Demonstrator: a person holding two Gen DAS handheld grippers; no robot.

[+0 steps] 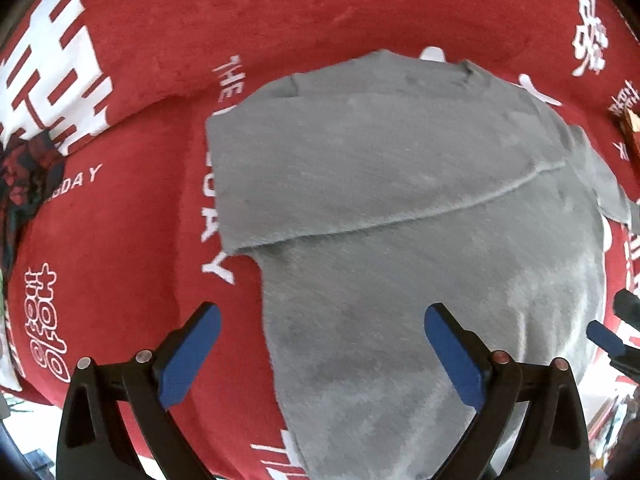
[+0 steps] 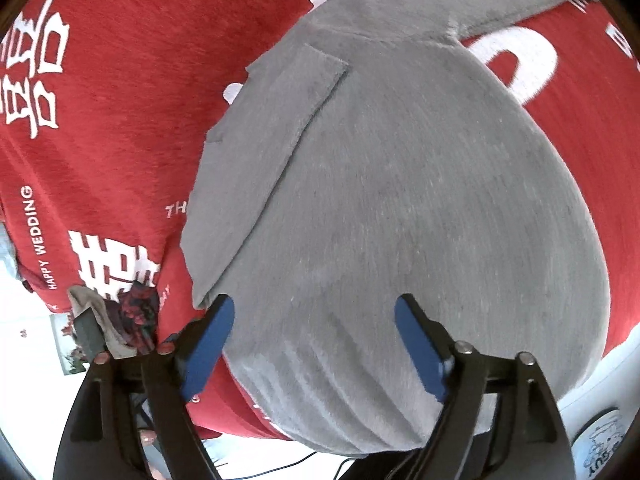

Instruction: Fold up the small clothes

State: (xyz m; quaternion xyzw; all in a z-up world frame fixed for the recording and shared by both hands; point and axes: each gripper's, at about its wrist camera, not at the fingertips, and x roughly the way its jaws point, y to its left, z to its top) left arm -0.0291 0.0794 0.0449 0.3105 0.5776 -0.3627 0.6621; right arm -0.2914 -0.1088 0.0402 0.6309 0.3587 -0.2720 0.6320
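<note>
- Left wrist view showed the left gripper point(image 1: 320, 354) with jaws spread wide and empty, hovering over the near edge of the grey T-shirt point(image 1: 400, 220).
- Right gripper point(image 2: 316, 344) likewise held nothing, its jaws apart above the shirt's hem.
- That shirt lay on the red printed cloth point(image 1: 132, 240), one sleeve point(image 1: 360, 160) already folded across the body.
- Biggest risk, as I judged it: a low pinch could catch the red cloth beneath and drag both layers.
- Lifting the hem unevenly could also slide the folded sleeve open.
- Farther left, a dark patterned garment point(image 1: 24, 184) sat well clear.
</note>
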